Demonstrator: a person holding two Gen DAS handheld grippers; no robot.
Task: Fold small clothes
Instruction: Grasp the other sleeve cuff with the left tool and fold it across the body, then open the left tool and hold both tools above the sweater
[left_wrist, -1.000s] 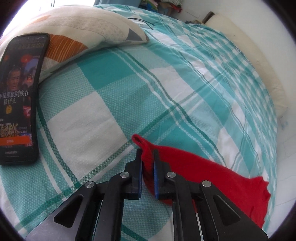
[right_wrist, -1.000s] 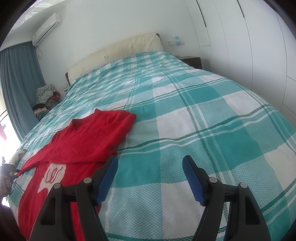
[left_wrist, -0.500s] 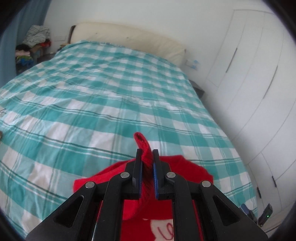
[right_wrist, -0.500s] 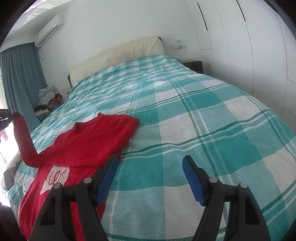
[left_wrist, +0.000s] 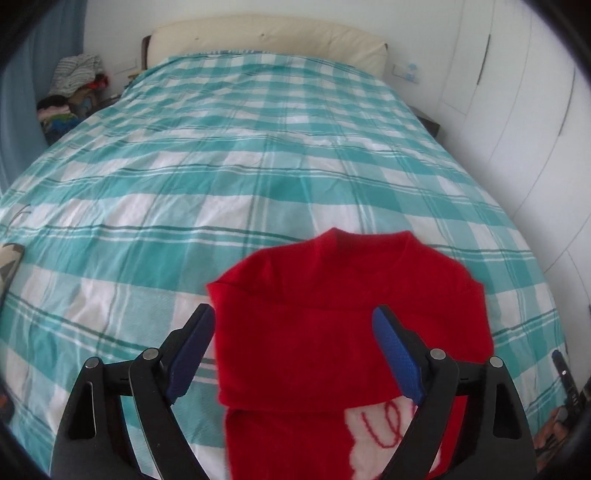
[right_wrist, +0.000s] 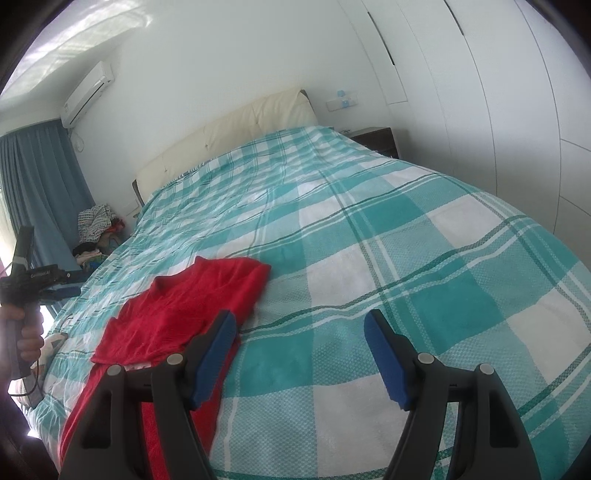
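A small red sweater (left_wrist: 332, 325) with a white patch lies flat on the teal checked bedspread (left_wrist: 221, 166), both sleeves folded across its chest. My left gripper (left_wrist: 295, 350) is open and empty, hovering over the sweater's folded part. In the right wrist view the sweater (right_wrist: 177, 314) lies to the left. My right gripper (right_wrist: 299, 354) is open and empty above the bedspread (right_wrist: 406, 258), just right of the sweater. The left gripper's body (right_wrist: 33, 277) shows at the far left edge, held in a hand.
A cream headboard (left_wrist: 266, 37) is at the far end of the bed. A pile of clothes (left_wrist: 70, 92) sits by the blue curtain on the left. White wardrobe doors (right_wrist: 498, 110) run along the right. A dark nightstand (right_wrist: 376, 138) stands beside the headboard.
My left gripper carried the red sleeve up and across the sweater, then opened and let it go. The sleeve now lies folded over the chest. My right gripper stayed open and nearly still.
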